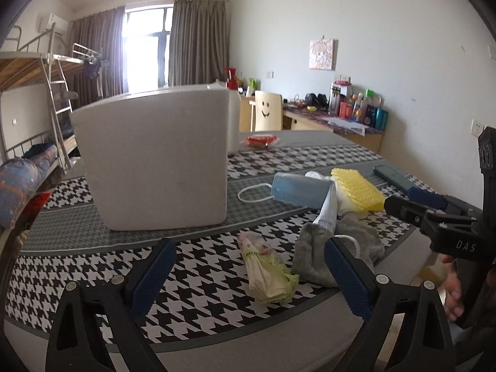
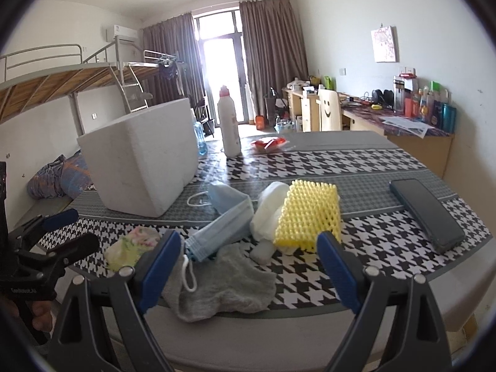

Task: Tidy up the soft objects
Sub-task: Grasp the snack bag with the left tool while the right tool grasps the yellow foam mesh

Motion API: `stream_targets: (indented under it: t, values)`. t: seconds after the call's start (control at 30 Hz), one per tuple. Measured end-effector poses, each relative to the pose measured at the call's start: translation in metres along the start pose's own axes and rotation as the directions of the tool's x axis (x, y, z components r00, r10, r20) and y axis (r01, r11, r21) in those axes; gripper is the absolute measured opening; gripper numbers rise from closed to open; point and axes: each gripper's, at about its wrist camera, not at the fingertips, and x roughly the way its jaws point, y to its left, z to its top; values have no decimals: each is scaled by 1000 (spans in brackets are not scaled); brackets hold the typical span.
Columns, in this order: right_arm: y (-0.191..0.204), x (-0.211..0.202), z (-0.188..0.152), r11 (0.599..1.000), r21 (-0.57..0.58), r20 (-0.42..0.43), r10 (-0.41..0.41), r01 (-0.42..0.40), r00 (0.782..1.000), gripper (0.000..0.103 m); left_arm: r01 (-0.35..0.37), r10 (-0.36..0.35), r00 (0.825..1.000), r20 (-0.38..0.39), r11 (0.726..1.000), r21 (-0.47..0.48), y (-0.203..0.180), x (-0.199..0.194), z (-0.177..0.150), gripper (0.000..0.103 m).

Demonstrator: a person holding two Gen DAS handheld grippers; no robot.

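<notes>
A heap of soft things lies on the houndstooth table (image 2: 356, 161): a grey cloth (image 2: 229, 282), a blue face mask (image 2: 226, 226), a yellow foam net (image 2: 310, 214) and a white wad (image 2: 268, 214). A flowered tissue pack (image 1: 266, 269) lies apart to their left. My left gripper (image 1: 248, 248) is open above the near table edge; the tissue pack lies between its fingers, untouched, and the grey cloth (image 1: 319, 248) is by its right finger. My right gripper (image 2: 246, 241) is open over the grey cloth and mask, gripping nothing. A white foam box (image 1: 152, 158) stands behind.
A dark phone (image 2: 427, 214) lies at the table's right. A white bottle (image 2: 228, 124) and a red packet (image 2: 268, 144) sit at the far side. In the left wrist view the right gripper (image 1: 398, 198) is close on the right. Bunk beds and a cluttered desk (image 2: 403, 117) line the room.
</notes>
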Motion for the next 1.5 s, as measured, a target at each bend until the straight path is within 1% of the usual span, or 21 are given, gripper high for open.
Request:
stream_targets:
  t: [0.2, 0.27, 0.43, 0.53, 0.6, 0.67, 0.8, 0.93, 1.0, 1.17, 1.27, 1.37, 1.43, 1.5]
  values:
    - [-10, 8, 3, 1000, 6, -9, -30, 30, 1000, 92, 7, -8, 999, -47, 1000, -11, 1, 13, -4, 90]
    - [-11, 11, 3, 999, 1, -12, -42, 42, 999, 92, 21, -23, 997, -70, 1000, -21, 2, 18, -7, 84]
    - [-16, 20, 6, 998, 8, -29, -60, 60, 998, 92, 26, -28, 993, -113, 999, -26, 1, 29, -9, 81]
    - [-19, 25, 7, 998, 7, -35, -65, 65, 997, 92, 25, -28, 992, -120, 999, -29, 1, 31, -8, 81]
    - [-20, 27, 7, 998, 4, -40, -66, 66, 997, 92, 21, -23, 991, -128, 1000, -21, 1, 34, -7, 78]
    - [-22, 30, 8, 998, 4, -43, -70, 70, 997, 92, 18, -21, 989, -144, 1000, -20, 0, 39, -5, 71]
    - [-28, 36, 10, 996, 6, -51, -86, 87, 995, 92, 31, -36, 984, -175, 999, -31, -2, 49, -6, 65]
    - [-33, 46, 12, 993, 6, -78, -116, 117, 990, 92, 42, -50, 979, -197, 998, -44, -2, 55, -8, 56]
    - [-35, 49, 13, 994, 14, -87, -104, 106, 991, 92, 45, -52, 977, -205, 998, -41, -2, 58, -8, 53]
    - [-35, 53, 8, 995, 18, -102, -96, 99, 990, 92, 78, -81, 972, -219, 997, -20, -8, 63, -8, 36]
    - [-38, 58, 6, 995, 26, -119, -97, 101, 988, 92, 83, -84, 971, -224, 996, -14, -9, 66, -8, 32]
    - [-42, 60, 6, 993, 42, -128, -103, 109, 986, 92, 86, -88, 971, -222, 996, -16, -8, 67, -9, 30]
    - [-43, 60, 6, 993, 42, -134, -104, 110, 986, 83, 86, -87, 971, -222, 996, -14, -8, 66, -8, 30]
    - [-43, 64, 5, 993, 37, -151, -103, 109, 983, 76, 87, -87, 971, -221, 996, -13, -9, 66, -8, 30]
